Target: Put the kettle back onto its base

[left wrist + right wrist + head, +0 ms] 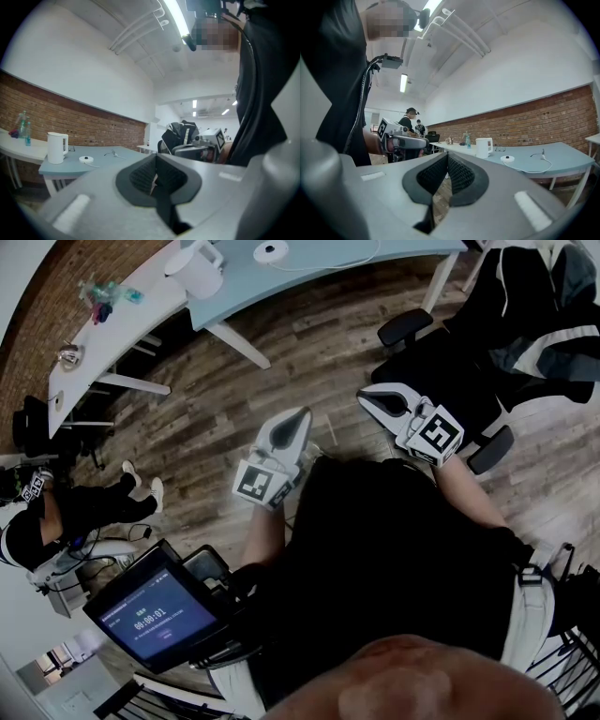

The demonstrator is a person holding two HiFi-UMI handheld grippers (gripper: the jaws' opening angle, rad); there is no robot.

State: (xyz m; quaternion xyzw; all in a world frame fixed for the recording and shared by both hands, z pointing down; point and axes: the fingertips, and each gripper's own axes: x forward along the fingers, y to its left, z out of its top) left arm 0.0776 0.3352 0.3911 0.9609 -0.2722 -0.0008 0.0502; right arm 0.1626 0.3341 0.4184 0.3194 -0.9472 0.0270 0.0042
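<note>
The white kettle (197,268) stands on the light blue table (328,273) far ahead, with its round white base (271,250) and cord a short way to its right. The kettle (57,147) and base (86,159) also show in the left gripper view, apart from each other. In the right gripper view the kettle (483,147) is left of the base (507,159). My left gripper (302,413) and right gripper (366,395) are held level in front of my body, well short of the table. Both are shut with nothing between the pads (140,176) (461,176).
A black office chair with a jacket (525,315) stands right of my grippers. A white table (103,324) with bottles runs along the brick wall at the left. A person (56,512) sits at the left, and a tablet screen (155,615) hangs near my left side.
</note>
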